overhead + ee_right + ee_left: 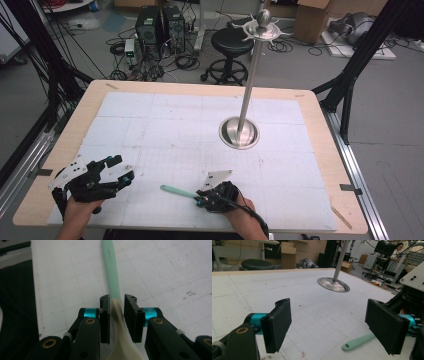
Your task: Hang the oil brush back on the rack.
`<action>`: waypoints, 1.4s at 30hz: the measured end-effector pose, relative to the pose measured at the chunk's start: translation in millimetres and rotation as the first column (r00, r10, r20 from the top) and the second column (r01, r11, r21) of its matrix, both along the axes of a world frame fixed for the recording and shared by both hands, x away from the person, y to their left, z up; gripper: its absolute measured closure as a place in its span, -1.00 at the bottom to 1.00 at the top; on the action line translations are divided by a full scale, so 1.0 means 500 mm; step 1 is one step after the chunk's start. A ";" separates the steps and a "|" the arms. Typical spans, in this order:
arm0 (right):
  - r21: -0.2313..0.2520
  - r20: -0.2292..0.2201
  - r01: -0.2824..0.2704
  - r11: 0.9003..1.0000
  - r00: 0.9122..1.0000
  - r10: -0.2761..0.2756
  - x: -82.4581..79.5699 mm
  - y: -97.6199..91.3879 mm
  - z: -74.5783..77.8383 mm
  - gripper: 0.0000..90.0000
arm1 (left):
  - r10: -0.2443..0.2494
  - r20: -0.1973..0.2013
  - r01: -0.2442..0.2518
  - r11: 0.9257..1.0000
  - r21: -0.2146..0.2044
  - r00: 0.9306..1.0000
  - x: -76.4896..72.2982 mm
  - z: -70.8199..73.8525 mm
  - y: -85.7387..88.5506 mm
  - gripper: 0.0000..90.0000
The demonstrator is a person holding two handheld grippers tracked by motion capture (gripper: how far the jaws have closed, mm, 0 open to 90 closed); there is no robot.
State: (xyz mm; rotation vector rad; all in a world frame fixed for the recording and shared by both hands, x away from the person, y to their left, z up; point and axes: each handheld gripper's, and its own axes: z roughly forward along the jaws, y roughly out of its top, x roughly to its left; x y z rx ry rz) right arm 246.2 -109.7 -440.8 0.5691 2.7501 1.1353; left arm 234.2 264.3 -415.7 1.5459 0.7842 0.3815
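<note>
The right tool (117, 315) pinches a spatula (110, 272) lying near on the tabletop (165, 120); the left tool (332, 327) gapes wide, empty. Gripped near its joint, the spatula might pivot and slip when raised.

- Left tool (116, 169): black frame, flat black pads (277, 323), teal collars behind them, a brass-ringed pivot lower down.
- Right tool (117, 315): the same black links, teal collars, brass-ringed pivots.
- Each tool carries a grey three-cornered plate with dark screws on top; a black cable trails behind.
</note>
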 end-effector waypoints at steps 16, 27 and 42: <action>-0.028 -0.068 0.005 1.000 0.998 -0.007 0.014 0.005 0.009 0.84 | -0.014 -0.010 0.014 1.000 -0.006 1.000 0.000 0.001 -0.001 -0.48; 0.085 -0.057 0.013 0.996 0.998 -0.008 0.012 -0.013 0.028 0.84 | -0.035 0.000 0.035 0.999 -0.034 0.999 -0.002 0.011 0.003 -0.42; 0.349 -0.019 -0.036 0.936 0.999 0.046 -0.001 -0.038 0.064 0.84 | -0.203 0.016 0.204 0.975 -0.090 0.979 -0.004 0.021 -0.038 -0.41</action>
